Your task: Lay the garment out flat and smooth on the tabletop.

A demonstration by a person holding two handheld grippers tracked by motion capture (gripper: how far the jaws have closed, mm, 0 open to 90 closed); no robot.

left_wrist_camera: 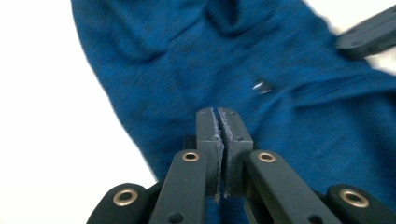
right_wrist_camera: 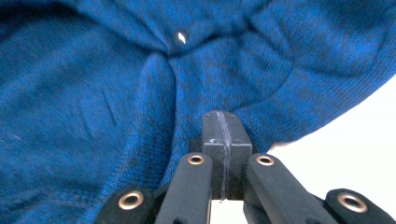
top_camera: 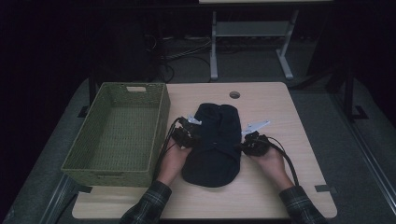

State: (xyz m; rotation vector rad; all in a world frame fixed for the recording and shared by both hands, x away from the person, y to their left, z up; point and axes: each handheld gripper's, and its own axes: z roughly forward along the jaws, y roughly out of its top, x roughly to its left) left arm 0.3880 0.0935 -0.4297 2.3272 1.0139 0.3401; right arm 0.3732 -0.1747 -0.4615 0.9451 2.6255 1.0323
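Both claws look pinched tight. The left gripper [left_wrist_camera: 222, 122] has its pads pressed together right over the blue garment [left_wrist_camera: 224, 70], and it's hard to say whether a bit of fabric is caught between them or they're just closed on top of it. Same story for the right gripper [right_wrist_camera: 223, 126]: jaws together at the cloth's edge, a fold bunching toward the tips, but no clear pinch showing.

From the high view, the left gripper [top_camera: 186, 134] sits at the garment's left edge and the right gripper [top_camera: 254, 143] at its right edge, roughly mid-length, so the garment [top_camera: 212, 144] lies between the two hands. It's folded into a long shape running away from the person, on the wooden table [top_camera: 280, 116].

The woven green basket [top_camera: 116, 135] stands just beside it on the left, empty, so the left hand is the nearer one. Any move into the basket would probably go sideways to the left, long axis kept parallel with the basket's.
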